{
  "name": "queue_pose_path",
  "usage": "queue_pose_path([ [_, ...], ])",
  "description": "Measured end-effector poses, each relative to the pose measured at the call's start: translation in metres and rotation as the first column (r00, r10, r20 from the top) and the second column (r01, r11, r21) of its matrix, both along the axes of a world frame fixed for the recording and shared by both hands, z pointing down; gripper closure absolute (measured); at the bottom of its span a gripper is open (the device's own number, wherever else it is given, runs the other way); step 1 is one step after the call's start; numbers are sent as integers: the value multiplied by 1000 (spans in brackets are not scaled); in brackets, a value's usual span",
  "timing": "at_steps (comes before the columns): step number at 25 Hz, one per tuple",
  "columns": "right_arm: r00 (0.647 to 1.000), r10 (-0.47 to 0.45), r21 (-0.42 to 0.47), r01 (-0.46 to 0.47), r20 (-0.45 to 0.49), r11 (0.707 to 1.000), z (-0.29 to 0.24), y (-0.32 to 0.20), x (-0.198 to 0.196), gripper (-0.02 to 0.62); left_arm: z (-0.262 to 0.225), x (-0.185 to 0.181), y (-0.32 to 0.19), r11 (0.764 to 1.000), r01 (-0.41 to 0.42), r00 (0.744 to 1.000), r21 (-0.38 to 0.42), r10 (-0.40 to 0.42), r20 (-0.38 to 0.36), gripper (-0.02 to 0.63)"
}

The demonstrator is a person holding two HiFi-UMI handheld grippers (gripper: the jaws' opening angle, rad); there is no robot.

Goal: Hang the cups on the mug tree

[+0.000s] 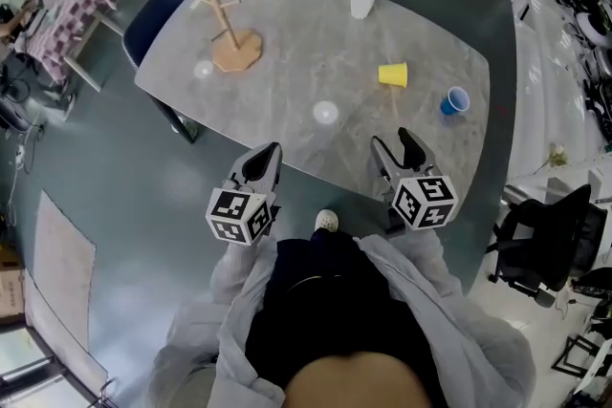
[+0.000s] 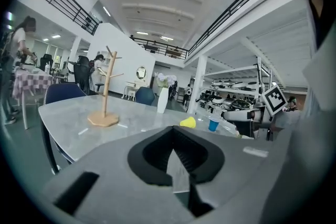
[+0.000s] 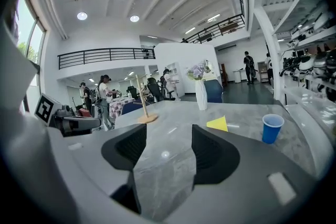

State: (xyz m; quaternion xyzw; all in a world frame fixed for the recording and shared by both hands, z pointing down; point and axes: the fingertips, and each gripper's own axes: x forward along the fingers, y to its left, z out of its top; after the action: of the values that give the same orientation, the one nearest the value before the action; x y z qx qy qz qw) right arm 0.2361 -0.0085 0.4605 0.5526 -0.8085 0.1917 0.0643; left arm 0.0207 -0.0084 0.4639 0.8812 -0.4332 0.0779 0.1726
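While left gripper (image 1: 271, 149) is idling shut, open empty right gripper (image 1: 393, 141) is hovering nearer the yellow cup (image 1: 393, 75), right of the mug tree (image 1: 226, 16).

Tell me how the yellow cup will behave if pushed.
The yellow cup lies on its side, so it will probably roll, curving because it tapers. It looks thin-walled and small, so it is likely light and easily squashed.
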Motion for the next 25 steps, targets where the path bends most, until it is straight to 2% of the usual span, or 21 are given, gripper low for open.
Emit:
queue_pose_path([
  [10,997,-71,8,72,-33,997,-6,-33,17,333,-2,12,-22,999,-27,1000,24,27,2,601],
  [13,993,-91,9,92,-76,996,-10,-54,25,333,-5,18,-39,998,-47,999,32,47,5,601],
  [16,980,-120,0,121,-157,993,-10,-78,32,333,-4,25,-60,997,-69,998,30,69,7,601],
  [22,917,-229,-61,222,-326,973,-1,-124,47,333,-3,41,-111,993,-109,994,38,109,-1,601],
  [25,849,-314,-115,293,-424,949,11,-143,52,333,-3,46,-136,991,-129,992,45,128,7,601],
])
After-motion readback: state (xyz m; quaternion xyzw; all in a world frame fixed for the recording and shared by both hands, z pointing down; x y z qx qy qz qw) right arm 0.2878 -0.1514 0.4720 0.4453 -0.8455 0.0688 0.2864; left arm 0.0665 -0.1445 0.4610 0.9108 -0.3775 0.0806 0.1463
